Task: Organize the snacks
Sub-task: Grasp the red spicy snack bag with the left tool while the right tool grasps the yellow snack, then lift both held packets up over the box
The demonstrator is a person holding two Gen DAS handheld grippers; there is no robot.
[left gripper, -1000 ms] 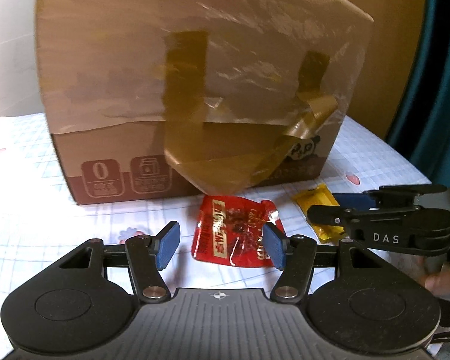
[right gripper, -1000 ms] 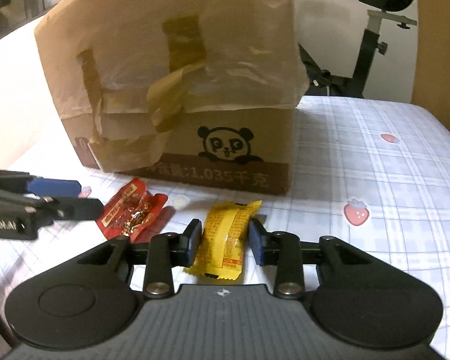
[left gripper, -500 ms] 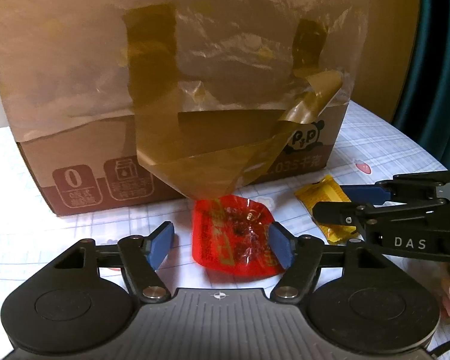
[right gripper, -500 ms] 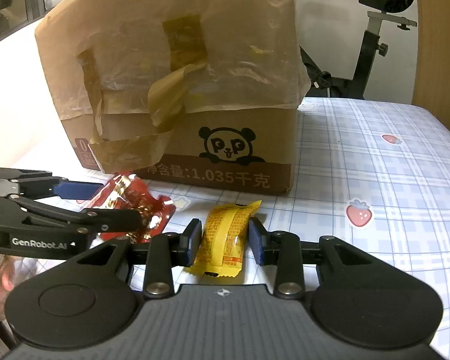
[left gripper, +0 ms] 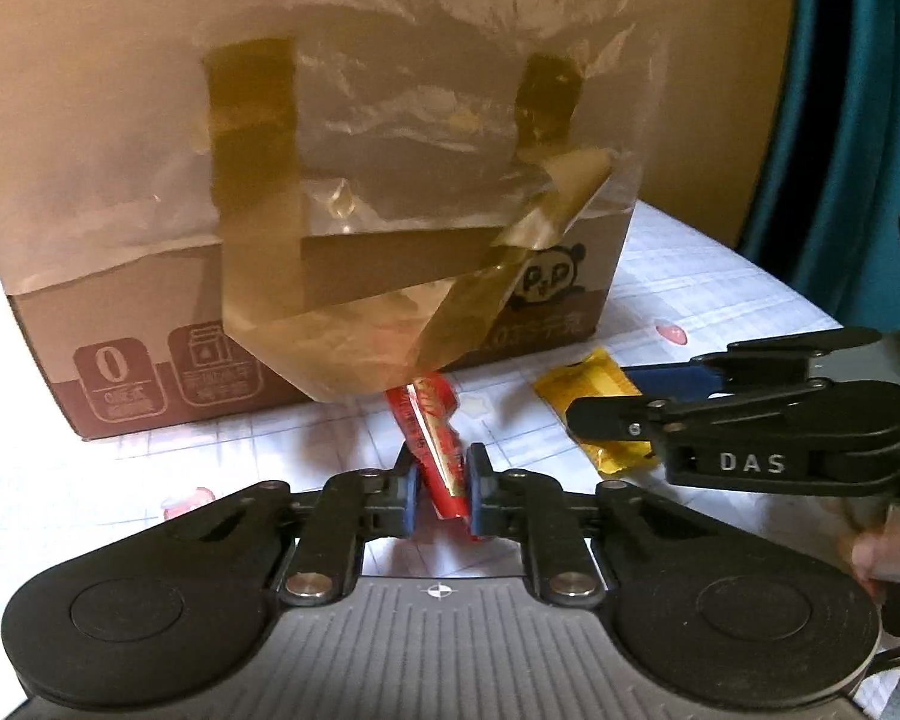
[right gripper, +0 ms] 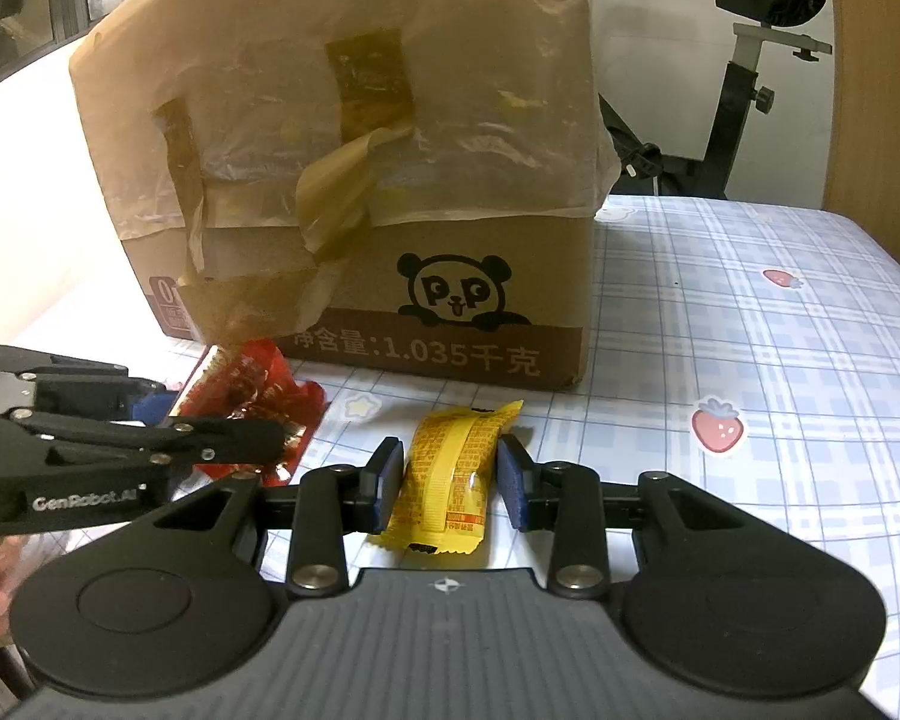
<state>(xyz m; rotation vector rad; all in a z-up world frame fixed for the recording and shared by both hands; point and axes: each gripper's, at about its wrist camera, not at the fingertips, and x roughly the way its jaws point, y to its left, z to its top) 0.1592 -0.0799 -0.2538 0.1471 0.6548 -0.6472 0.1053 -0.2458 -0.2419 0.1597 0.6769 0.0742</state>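
A red snack packet (left gripper: pixel 435 441) is pinched edge-up between the blue pads of my left gripper (left gripper: pixel 440 489), which is shut on it just in front of the cardboard box (left gripper: pixel 150 180). It also shows in the right wrist view (right gripper: pixel 258 396), held by the left gripper (right gripper: pixel 222 435). A yellow snack packet (right gripper: pixel 450 480) lies on the table between the pads of my right gripper (right gripper: pixel 450 489), which is partly open around it without squeezing it. The yellow packet (left gripper: pixel 594 384) and right gripper (left gripper: pixel 630 396) also show in the left wrist view.
The tall cardboard box (right gripper: pixel 360 180), with a panda logo, plastic film and loose brown tape, stands close behind both packets. The table has a plaid strawberry-print cloth (right gripper: pixel 750 330). An exercise bike (right gripper: pixel 750 60) stands beyond the table. A teal curtain (left gripper: pixel 840 120) hangs at right.
My left gripper has closed on the red packet, which was lying flat between open pads and now stands edge-up in the grip. The right gripper has stayed around the yellow packet.
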